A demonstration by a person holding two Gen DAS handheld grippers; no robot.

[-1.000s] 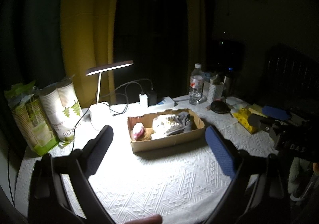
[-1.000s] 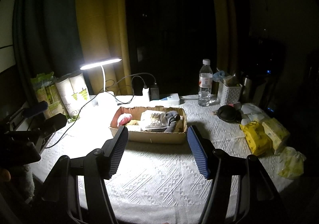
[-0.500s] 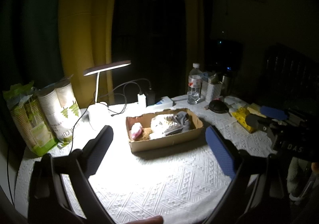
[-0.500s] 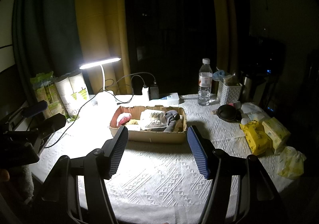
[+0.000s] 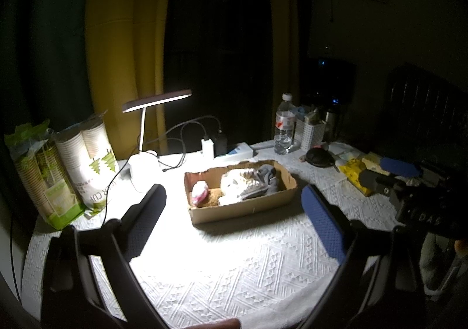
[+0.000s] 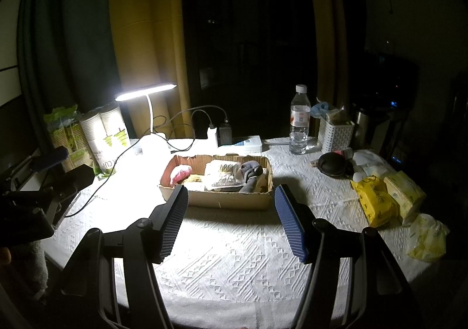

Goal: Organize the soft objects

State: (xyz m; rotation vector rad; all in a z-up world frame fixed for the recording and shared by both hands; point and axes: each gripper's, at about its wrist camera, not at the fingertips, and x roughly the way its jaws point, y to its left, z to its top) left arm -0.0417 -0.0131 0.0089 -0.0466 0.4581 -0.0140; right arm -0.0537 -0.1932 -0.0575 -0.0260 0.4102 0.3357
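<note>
I am holding my left gripper (image 5: 234,209) and my right gripper (image 6: 231,206) up over the desk (image 6: 234,264), and both sets of jaws are spread wide with nothing in them. Straight ahead of both, just past the tips of the jaws, a cardboard box (image 6: 218,198) is sitting on the white cloth. The soft things are lying inside it: a pink fluffy thing (image 6: 181,174) toward my left jaw, a pale bumpy bundle (image 6: 219,175) in the middle, and a gray sock (image 6: 250,171) toward my right jaw. They are looking squashy and piled close, touching each other. I cannot tell if they are waiting to come out or are already put away. If I am reaching in, I am thinking it is best to go slow, come down from above, pinch only one soft thing, and keep the jaws off the box wall so the box is not sliding.
</note>
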